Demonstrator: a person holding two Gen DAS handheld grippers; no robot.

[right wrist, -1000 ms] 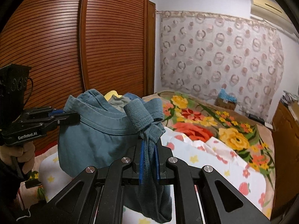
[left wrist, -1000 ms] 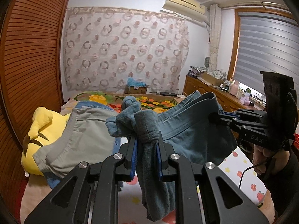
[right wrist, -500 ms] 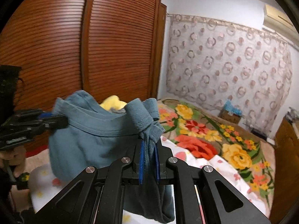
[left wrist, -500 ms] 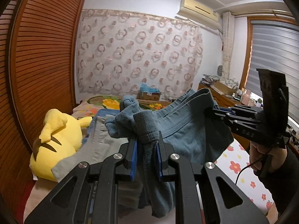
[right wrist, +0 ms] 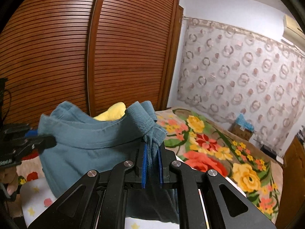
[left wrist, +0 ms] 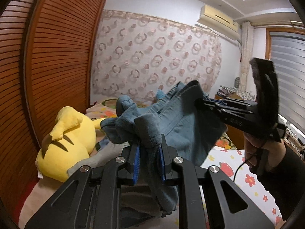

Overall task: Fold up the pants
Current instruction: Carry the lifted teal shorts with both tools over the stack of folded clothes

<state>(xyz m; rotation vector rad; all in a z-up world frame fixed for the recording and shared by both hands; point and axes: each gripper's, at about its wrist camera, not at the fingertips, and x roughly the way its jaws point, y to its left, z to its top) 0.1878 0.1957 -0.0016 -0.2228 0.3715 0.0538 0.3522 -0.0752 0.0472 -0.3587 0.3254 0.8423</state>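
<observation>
Left wrist view: the left claw (left wrist: 148, 153) is closed on a bunched fold of the blue-grey pants (left wrist: 183, 133), the cloth pinched between its blue pads (left wrist: 136, 160) at lower centre of the frame. The pants hang in the air between the two tools, above the bed (left wrist: 247, 179). At centre right, the right claw (left wrist: 199, 101) clamps the other end of the waistband; a hand (left wrist: 255, 148) in a dark sleeve (left wrist: 282, 181) holds its handle at the right edge. A yellow plush toy (left wrist: 70, 141) lies at centre left on the bed, against the slatted wooden wardrobe doors (left wrist: 57, 57). Grey clothing (left wrist: 106, 152) lies beside the toy, just below the hanging pants. A patterned curtain (left wrist: 156, 61) covers the far wall, with an air conditioner (left wrist: 219, 17) at upper right.

Right wrist view: the right claw (right wrist: 152, 159) is shut on gathered waistband cloth of the pants (right wrist: 85, 145), which spread to the left of the frame. The left claw (right wrist: 47, 142) grips the opposite edge at centre left, partly blurred. A floral blanket (right wrist: 219, 152) covers the bed at right. The yellow toy (right wrist: 112, 111) shows just above the waistband.
</observation>
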